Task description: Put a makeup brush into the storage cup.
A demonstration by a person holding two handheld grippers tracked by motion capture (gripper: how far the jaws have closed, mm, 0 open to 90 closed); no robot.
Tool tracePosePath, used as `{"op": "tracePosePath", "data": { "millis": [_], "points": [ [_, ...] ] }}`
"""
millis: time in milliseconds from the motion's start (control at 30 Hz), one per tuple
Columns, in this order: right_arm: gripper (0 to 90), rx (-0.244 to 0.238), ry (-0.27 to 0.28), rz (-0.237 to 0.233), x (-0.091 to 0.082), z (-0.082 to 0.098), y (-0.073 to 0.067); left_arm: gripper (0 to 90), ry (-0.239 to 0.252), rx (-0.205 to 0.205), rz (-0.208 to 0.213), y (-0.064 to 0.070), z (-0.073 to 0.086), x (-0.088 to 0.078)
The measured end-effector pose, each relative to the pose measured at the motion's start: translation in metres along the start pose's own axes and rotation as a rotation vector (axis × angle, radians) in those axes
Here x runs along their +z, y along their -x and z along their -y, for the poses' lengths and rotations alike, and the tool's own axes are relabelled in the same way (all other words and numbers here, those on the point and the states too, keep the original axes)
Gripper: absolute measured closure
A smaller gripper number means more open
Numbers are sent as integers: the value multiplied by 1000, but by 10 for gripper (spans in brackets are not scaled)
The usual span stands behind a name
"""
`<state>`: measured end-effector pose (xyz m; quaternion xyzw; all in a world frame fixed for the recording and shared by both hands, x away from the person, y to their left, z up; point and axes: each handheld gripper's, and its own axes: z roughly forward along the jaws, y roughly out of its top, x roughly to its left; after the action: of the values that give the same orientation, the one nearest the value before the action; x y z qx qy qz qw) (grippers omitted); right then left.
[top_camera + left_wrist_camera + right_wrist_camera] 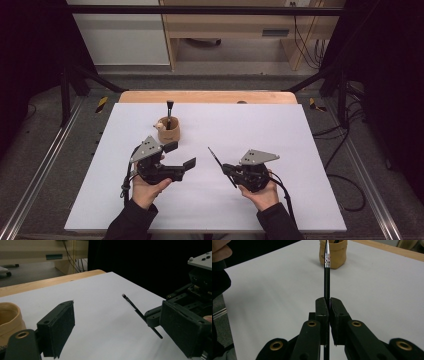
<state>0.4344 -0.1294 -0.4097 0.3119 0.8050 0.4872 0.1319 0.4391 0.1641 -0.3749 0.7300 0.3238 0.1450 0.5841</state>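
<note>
Right gripper (327, 305) clamped tight on a thin black brush (327, 272), shaft standing up between the pads, tip aimed toward the tan cup (333, 253) farther off on the white table (300, 165). Left gripper (181, 155) wide open, holding nothing, just beside that cup (169, 130), a second brush (169, 112) upright inside.
</note>
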Motion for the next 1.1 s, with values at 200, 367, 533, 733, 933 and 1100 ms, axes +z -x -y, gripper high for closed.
{"op": "tracePosePath", "data": {
  "millis": [200,367,533,733,933,1100],
  "points": [
    [858,5,22,-7,-1,-1,-1,124,4,-2,17,4,-2,6],
    [858,4,32,-7,-2,-1,-2,126,1,-4,27,8,-1,10],
    [858,6,46,-3,-4,-2,-2,130,7,-15,38,11,-2,14],
    [858,3,68,-3,-6,-3,-4,137,12,-21,50,14,-3,19],
    [857,2,84,-6,-7,-4,-4,141,12,-23,60,17,-3,23],
    [858,4,93,-8,-8,-4,-5,147,14,-27,64,18,-3,26]
  ]
}}
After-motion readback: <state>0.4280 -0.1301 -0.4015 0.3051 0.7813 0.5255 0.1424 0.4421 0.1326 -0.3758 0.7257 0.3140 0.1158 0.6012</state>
